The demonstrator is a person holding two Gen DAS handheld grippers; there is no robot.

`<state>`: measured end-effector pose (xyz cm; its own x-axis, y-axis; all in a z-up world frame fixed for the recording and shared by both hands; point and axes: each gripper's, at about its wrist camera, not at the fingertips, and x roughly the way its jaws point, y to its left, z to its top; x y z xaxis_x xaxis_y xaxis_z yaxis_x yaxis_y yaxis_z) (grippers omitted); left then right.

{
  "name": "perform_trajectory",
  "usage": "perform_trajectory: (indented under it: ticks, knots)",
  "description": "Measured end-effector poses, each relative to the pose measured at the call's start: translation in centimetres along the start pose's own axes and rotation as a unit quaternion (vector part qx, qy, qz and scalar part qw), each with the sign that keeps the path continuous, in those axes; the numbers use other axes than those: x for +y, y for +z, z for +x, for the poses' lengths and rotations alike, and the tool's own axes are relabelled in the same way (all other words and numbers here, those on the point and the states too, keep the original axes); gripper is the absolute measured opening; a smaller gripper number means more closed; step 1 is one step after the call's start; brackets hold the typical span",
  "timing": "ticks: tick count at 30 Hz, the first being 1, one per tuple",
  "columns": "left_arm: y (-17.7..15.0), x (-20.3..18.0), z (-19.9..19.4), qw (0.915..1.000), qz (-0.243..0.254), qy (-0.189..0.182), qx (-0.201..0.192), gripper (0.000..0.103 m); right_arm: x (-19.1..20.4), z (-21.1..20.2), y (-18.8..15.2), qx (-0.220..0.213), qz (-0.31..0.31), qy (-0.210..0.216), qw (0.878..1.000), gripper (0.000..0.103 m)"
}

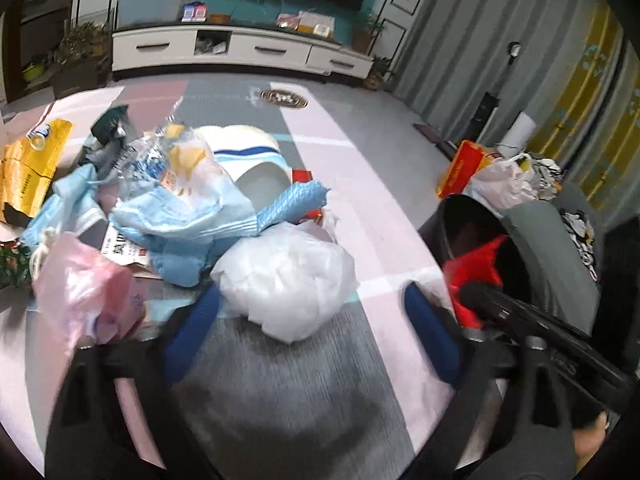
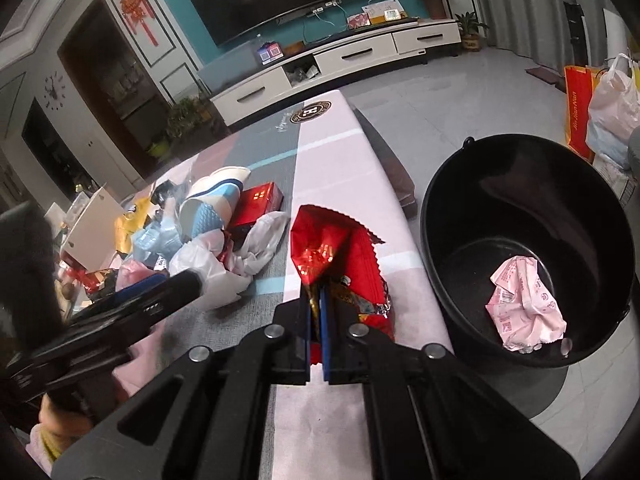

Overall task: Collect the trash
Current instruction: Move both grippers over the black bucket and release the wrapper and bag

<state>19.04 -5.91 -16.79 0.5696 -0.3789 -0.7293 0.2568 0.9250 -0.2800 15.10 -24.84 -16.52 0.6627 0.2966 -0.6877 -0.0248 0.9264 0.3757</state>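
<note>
pinched between the right gripper [image 2: 319, 304]'s clenched fingers, the red foil wrapper [image 2: 338, 256] is hanging left of the black bucket [image 2: 472, 184] and risking slipping onto the table [image 2: 344, 160], while the left gripper [image 1: 312, 312] is gaping released around the white plastic bag [image 1: 288, 280].

Black angular gripper frames with silver screws [image 2: 274, 331], blue-padded jaws, white lettering [image 1: 564, 362] on one arm.
</note>
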Motion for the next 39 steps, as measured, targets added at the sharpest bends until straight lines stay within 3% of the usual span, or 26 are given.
perform_trajectory:
  ticks: [1,3,6,8,18,23,31,39]
  knots:
    - [0.1,0.1,0.6,0.9999,-0.002,0.013,0.006,0.066,0.0,-0.1,0.0,0.0,0.0,0.001,1.0,0.005]
    - [0.1,0.6,1.1,0.9994,-0.01,0.028,0.015,0.04,-0.1,-0.3,0.1,-0.002,0.002,0.004,1.0,0.005]
    - [-0.3,1.3,0.8,0.9996,-0.014,0.019,0.017,0.022,-0.3,-0.7,0.3,-0.005,0.007,0.009,1.0,0.005]
    - [-0.7,1.5,0.1,0.9997,-0.011,0.011,0.017,0.018,-0.3,-0.9,0.4,-0.007,0.008,0.012,1.0,0.005]
    - [-2.6,0.9,-6.9,0.9982,0.0,-0.056,-0.019,0.017,-0.3,-2.0,0.4,-0.021,0.016,0.023,0.999,0.005]
    - [-1.8,-0.7,-7.9,0.9969,0.015,-0.074,-0.022,0.017,-1.4,-3.8,0.4,-0.044,0.029,0.017,0.998,0.005]
    - [0.2,-7.6,-5.7,0.9902,0.073,-0.119,-0.01,0.018,-6.3,-6.7,0.3,-0.081,0.083,-0.021,0.993,0.005]
    - [1.5,-14.7,-0.7,0.9827,0.119,-0.14,0.023,0.019,-11.3,-8.2,-0.1,-0.097,0.145,-0.042,0.984,0.005]
